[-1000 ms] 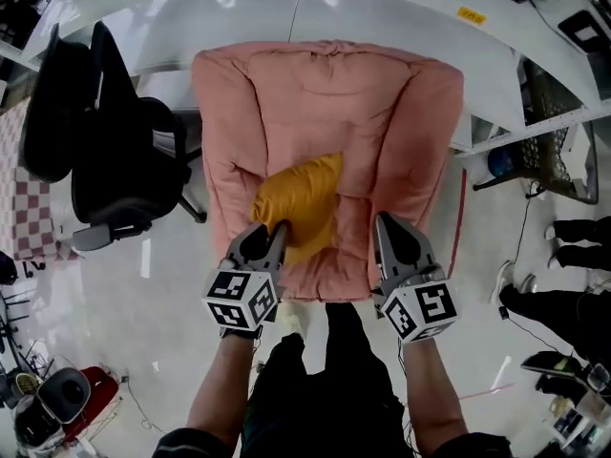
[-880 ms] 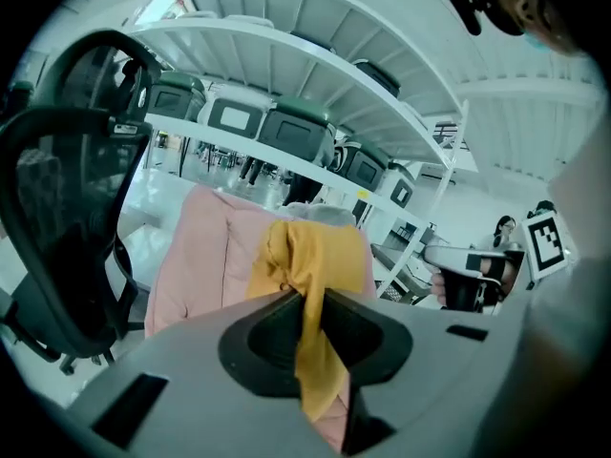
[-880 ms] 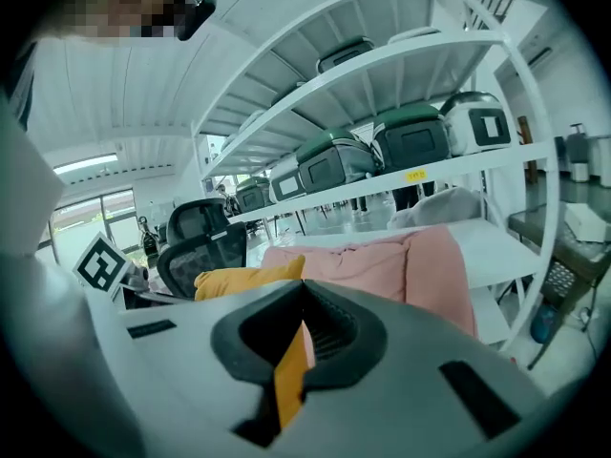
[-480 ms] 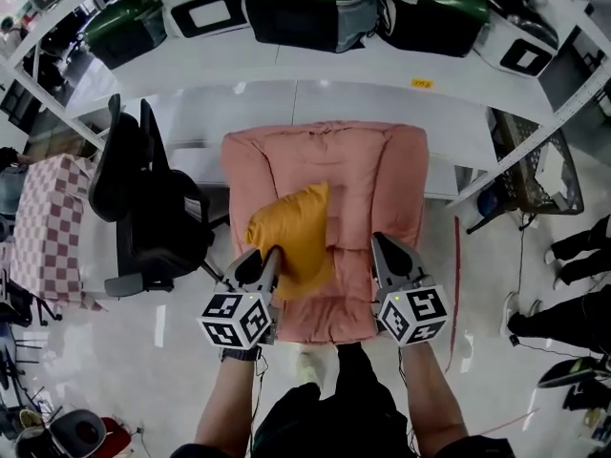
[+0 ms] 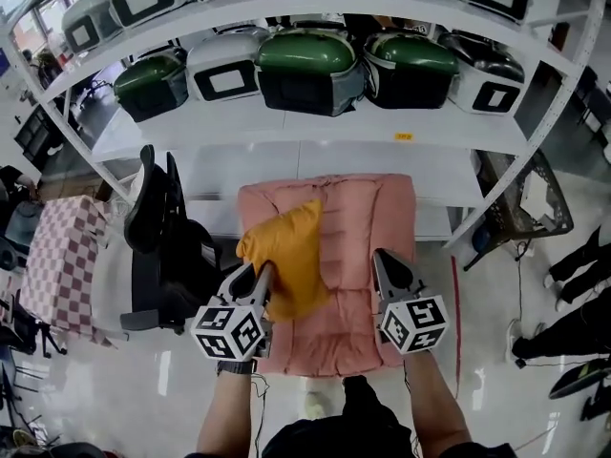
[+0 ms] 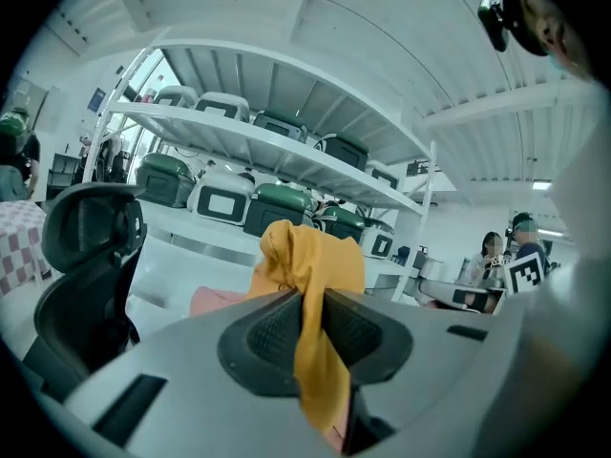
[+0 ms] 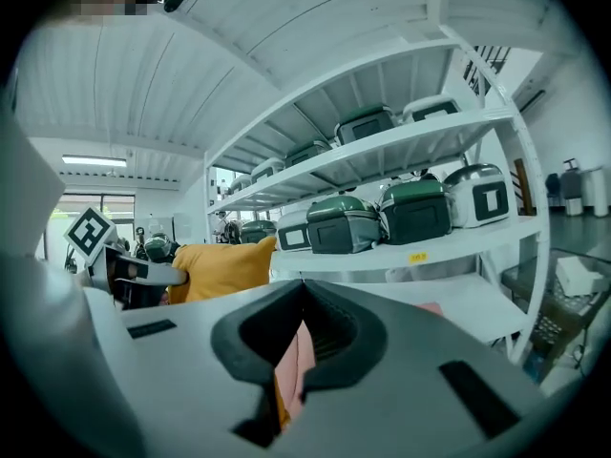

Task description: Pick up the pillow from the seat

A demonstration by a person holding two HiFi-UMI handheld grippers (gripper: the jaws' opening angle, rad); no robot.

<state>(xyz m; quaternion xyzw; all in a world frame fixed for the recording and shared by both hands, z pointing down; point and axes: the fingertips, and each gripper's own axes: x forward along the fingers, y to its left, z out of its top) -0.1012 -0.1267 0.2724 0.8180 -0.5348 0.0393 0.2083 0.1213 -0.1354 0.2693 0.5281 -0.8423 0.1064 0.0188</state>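
Observation:
A mustard-yellow pillow (image 5: 286, 256) hangs lifted above the pink padded seat (image 5: 363, 246), tilted with one corner up. My left gripper (image 5: 262, 277) is shut on the pillow's lower left edge. In the left gripper view a fold of the yellow pillow (image 6: 307, 256) is pinched between the dark pads of the left gripper (image 6: 311, 321). My right gripper (image 5: 386, 261) hovers over the seat's right side, jaws together and holding nothing. In the right gripper view the right gripper (image 7: 304, 330) shows only pink seat through its thin slit, with the pillow (image 7: 224, 267) off to its left.
A black office chair (image 5: 162, 246) stands close on the seat's left, beside something covered in checked cloth (image 5: 57, 265). White shelving (image 5: 315, 127) with green and white cases rises behind the seat. A wire basket (image 5: 525, 203) and people's legs (image 5: 582, 246) are at the right.
The left gripper has risen with the pillow, which came up off the seat cushion. The right gripper rose alongside. The head view tilted up, bringing the shelves into sight.

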